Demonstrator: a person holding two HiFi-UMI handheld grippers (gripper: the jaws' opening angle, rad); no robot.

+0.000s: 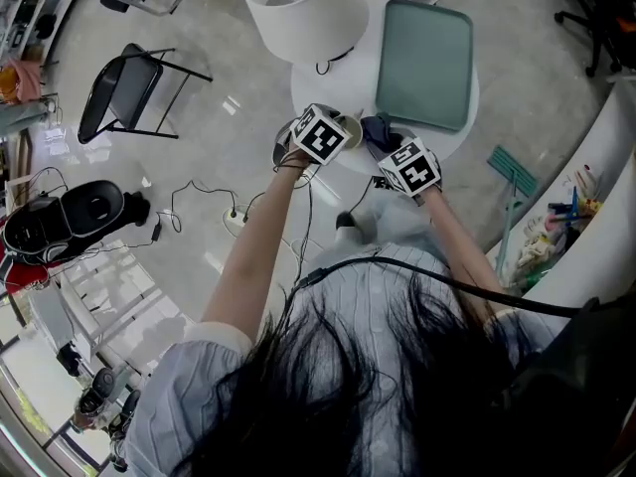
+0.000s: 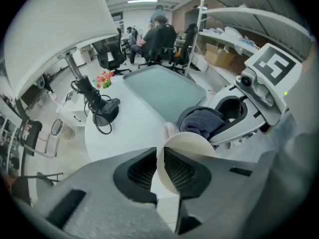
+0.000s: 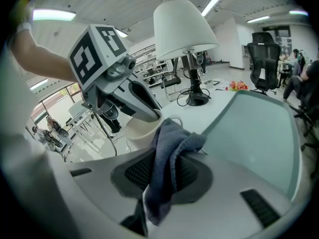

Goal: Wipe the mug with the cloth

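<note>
A cream mug (image 2: pixel 192 144) is held by its wall in my left gripper (image 2: pixel 158 157), one jaw inside the rim and one outside. My right gripper (image 3: pixel 163 169) is shut on a dark blue-grey cloth (image 3: pixel 172 143) that hangs down between its jaws. In the right gripper view the cloth's top touches the mug (image 3: pixel 141 127) close to its handle. From the head view, both grippers are over the near edge of the round white table (image 1: pixel 328 92), left gripper (image 1: pixel 320 135) and right gripper (image 1: pixel 409 167) close together, with the mug (image 1: pixel 350 130) and the cloth (image 1: pixel 379 130) between them.
A green tray (image 1: pixel 427 63) lies on the table just beyond the grippers. A white lamp (image 1: pixel 303 10) with a black base (image 2: pixel 103 109) stands at the table's far left. On the floor are a folding chair (image 1: pixel 124 92), cables and a power strip (image 1: pixel 236 219).
</note>
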